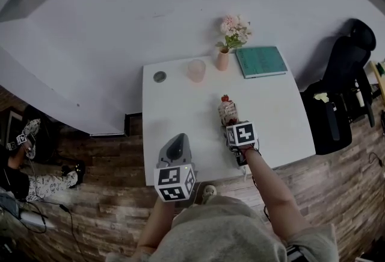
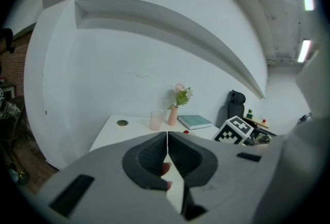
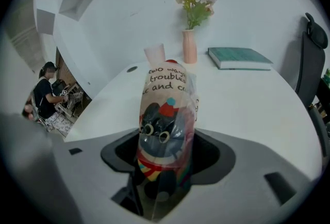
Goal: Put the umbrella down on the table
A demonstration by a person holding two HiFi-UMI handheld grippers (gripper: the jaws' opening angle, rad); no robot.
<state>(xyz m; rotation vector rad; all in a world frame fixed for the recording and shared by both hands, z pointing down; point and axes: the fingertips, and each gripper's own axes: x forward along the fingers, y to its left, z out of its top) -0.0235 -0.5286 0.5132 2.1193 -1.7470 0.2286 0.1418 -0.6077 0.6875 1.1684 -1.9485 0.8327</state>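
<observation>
Head view: right claw [image 1: 233, 125] above tabletop [image 1: 180, 104], umbrella [image 1: 227, 111] sticking out ahead of it. Contact with surface likely none, though angle too steep to be sure. Left claw [image 1: 175, 147] near front edge.

Left gripper view: left claw clenched, jaws meeting, nothing between.

Right gripper view: right claw grasping folded umbrella in clear printed sleeve. Judged: put-down not done, lowering and release left. Sleeve shows cartoon cat and partial words "two wa", "trouble", "and c", rest wrapped out of sight.

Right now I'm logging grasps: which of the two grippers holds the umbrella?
The right gripper, shut on the cartoon-print umbrella. The left gripper has its jaws together with nothing between them.
</observation>
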